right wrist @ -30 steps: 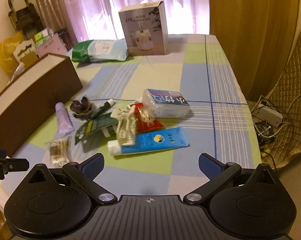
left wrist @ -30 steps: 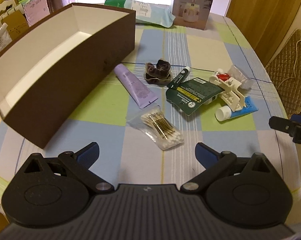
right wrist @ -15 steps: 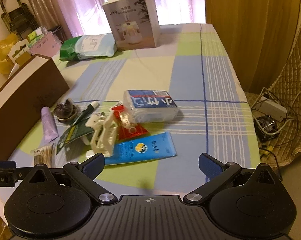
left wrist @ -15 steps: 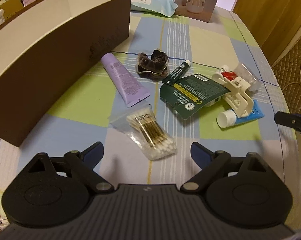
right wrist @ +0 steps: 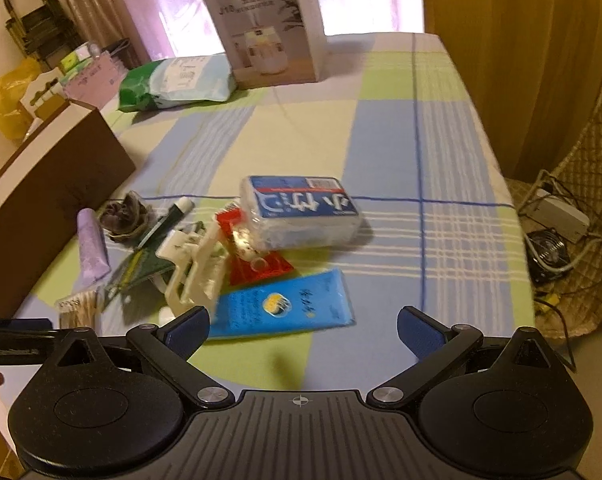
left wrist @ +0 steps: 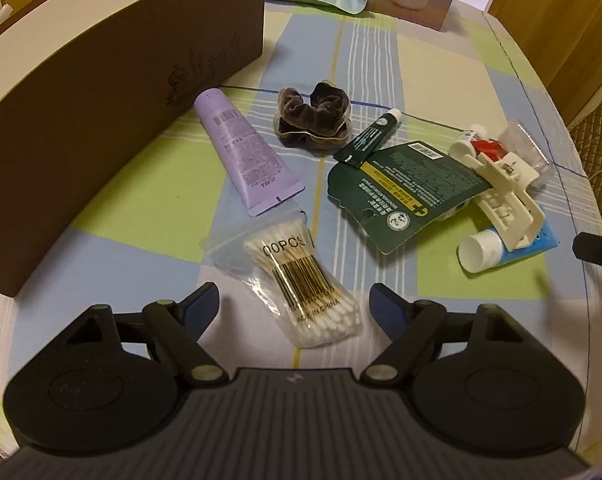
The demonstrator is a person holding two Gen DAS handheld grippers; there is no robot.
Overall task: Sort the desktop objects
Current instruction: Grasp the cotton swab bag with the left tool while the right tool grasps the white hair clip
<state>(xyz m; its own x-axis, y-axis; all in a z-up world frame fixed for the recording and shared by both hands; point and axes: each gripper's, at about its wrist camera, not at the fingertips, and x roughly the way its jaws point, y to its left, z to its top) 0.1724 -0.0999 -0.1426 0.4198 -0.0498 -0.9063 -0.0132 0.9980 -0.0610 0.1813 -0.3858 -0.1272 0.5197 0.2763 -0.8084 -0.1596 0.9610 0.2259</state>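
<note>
While spread wide, left tool (left wrist: 295, 306) straddles cotton swab bag (left wrist: 301, 284), right tool (right wrist: 303, 330) empty.

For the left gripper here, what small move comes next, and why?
Probably lower the left gripper a little further and close on the cotton swab bag. It is open, the bag lies between its fingers, and nothing rests on the bag. The brown box stands open-topped at the left, ready to receive it.

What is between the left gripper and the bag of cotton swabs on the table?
Nothing visible. The left gripper is open, and the bag of cotton swabs lies flat on the tablecloth right between its fingertips. The purple tube lies just beyond the bag, not in the path.
</note>
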